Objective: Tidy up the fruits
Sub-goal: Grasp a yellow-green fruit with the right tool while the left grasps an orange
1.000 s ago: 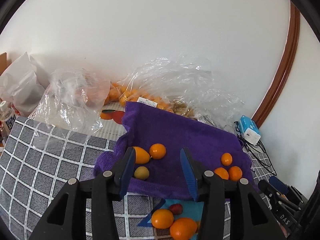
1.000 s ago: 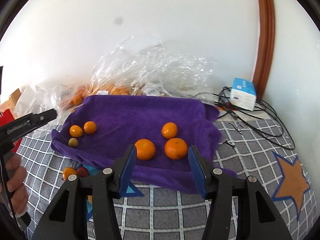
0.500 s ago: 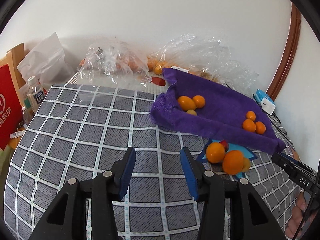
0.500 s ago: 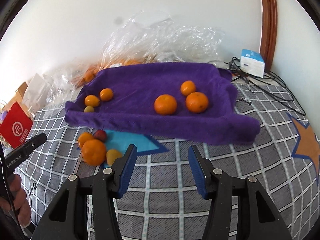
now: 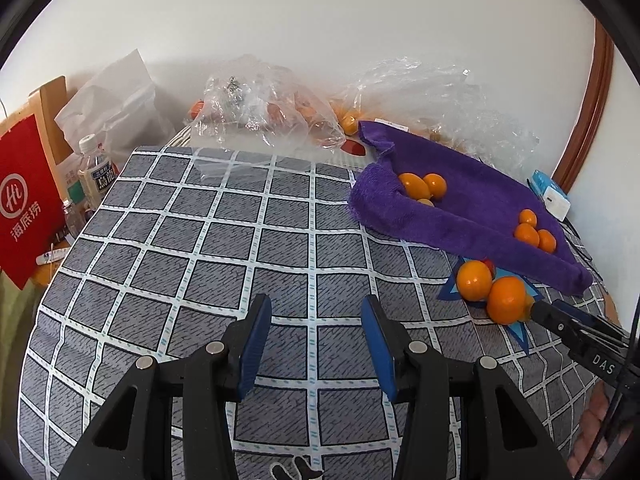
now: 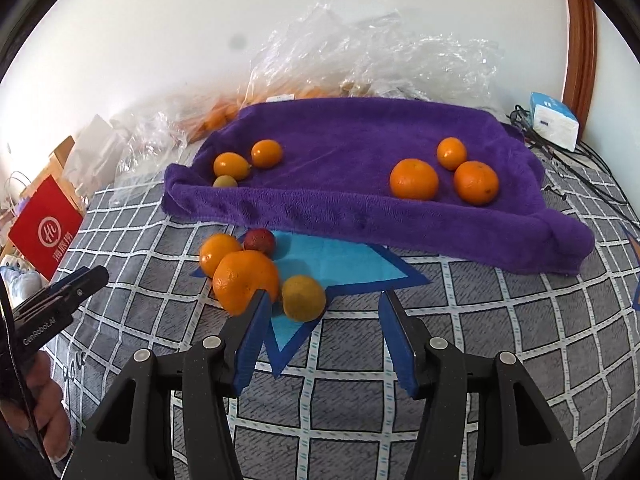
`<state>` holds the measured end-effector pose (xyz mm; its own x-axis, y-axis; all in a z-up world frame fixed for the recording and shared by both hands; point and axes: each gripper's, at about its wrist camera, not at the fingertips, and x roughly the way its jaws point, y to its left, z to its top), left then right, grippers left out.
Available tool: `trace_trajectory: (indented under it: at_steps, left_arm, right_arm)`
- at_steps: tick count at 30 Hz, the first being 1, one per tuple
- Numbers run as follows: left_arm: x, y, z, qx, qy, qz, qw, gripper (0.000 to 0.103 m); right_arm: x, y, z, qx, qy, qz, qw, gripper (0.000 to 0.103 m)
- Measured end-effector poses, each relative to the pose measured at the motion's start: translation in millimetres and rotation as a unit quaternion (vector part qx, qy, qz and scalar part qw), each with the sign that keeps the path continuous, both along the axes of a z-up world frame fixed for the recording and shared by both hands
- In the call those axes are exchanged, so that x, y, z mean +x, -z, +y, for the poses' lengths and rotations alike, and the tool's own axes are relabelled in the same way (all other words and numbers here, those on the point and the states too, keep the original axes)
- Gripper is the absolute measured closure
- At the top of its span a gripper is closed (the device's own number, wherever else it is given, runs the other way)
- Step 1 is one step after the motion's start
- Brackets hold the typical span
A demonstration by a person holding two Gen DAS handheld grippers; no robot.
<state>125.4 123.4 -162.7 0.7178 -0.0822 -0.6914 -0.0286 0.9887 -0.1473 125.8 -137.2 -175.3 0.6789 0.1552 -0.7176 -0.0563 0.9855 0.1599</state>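
Right wrist view gives you the fullest look at the purple plush towel (image 6: 352, 152), spread on the grey checked cloth of the table (image 6: 500, 320) with its near edge rolled up like a rim. On it lie two groups: three orange mandarins (image 6: 414, 179) to the right, and two small orange fruits (image 6: 267, 153) with a yellowish-green one (image 6: 225, 181), half hidden behind the rolled edge, to the left. Off the towel, just beside its near edge, sit a large orange (image 6: 244, 280), a smaller orange (image 6: 218, 252) touching it, a dark red fruit (image 6: 260, 240) and a dull yellow fruit (image 6: 304, 298).

Your right gripper (image 6: 322, 336) is wide open and holds nothing; its left finger overlaps the large orange, so you cannot tell whether they touch. Your left gripper (image 5: 312, 344) is also spread wide and empty, above bare checked cloth well apart from the fruit.

Crumpled clear plastic bags (image 5: 260, 108) against the wall hold more orange fruit, blurred by the film. Only the left wrist view shows the plastic water bottle (image 5: 94, 176) beside the red paper bag (image 5: 24, 204); there the yellow fruit is nearly hidden behind the large orange.
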Motion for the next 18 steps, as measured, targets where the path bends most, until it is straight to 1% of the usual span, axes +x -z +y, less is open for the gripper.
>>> trace_trajectory:
  at_steps: [4, 6, 10, 14, 15, 16, 17, 18]
  left_arm:
    - [0.9, 2.0, 2.8, -0.011, -0.004, 0.004, 0.9999, 0.059]
    - [1.1, 3.8, 2.8, -0.013, -0.003, 0.009, 0.9999, 0.059]
    - [3.2, 11.2, 3.9, -0.024, 0.001, 0.032, 0.9992, 0.059]
    - [1.2, 12.8, 5.1, -0.022, -0.003, 0.030, 0.9993, 0.059]
    - [0.9, 12.9, 5.8, -0.024, -0.004, 0.030, 0.9992, 0.059]
    - [0.8, 12.9, 6.7, -0.027, -0.005, 0.031, 0.9991, 0.059]
    - [0.6, 12.8, 7.8, -0.030, -0.006, 0.031, 0.9991, 0.059]
    - [0.2, 12.4, 9.0, -0.032, -0.010, 0.031, 0.9990, 0.059]
  right_arm:
    - [7.8, 7.9, 4.4, -0.010, 0.001, 0.011, 1.000, 0.048]
    - [11.2, 8.2, 5.4, -0.020, 0.007, 0.010, 1.000, 0.048]
    - [19.2, 8.9, 4.2, -0.015, 0.011, 0.014, 1.000, 0.048]
    - [22.5, 11.4, 4.8, -0.016, 0.020, 0.018, 1.000, 0.048]
    - [23.0, 12.0, 5.2, -0.016, 0.020, 0.019, 0.999, 0.051]
    - [23.4, 12.8, 5.9, -0.015, 0.019, 0.021, 1.000, 0.058]
    - [23.9, 13.9, 7.0, -0.014, 0.015, 0.025, 0.999, 0.063]
    - [24.0, 14.9, 8.1, -0.014, 0.014, 0.028, 0.999, 0.071]
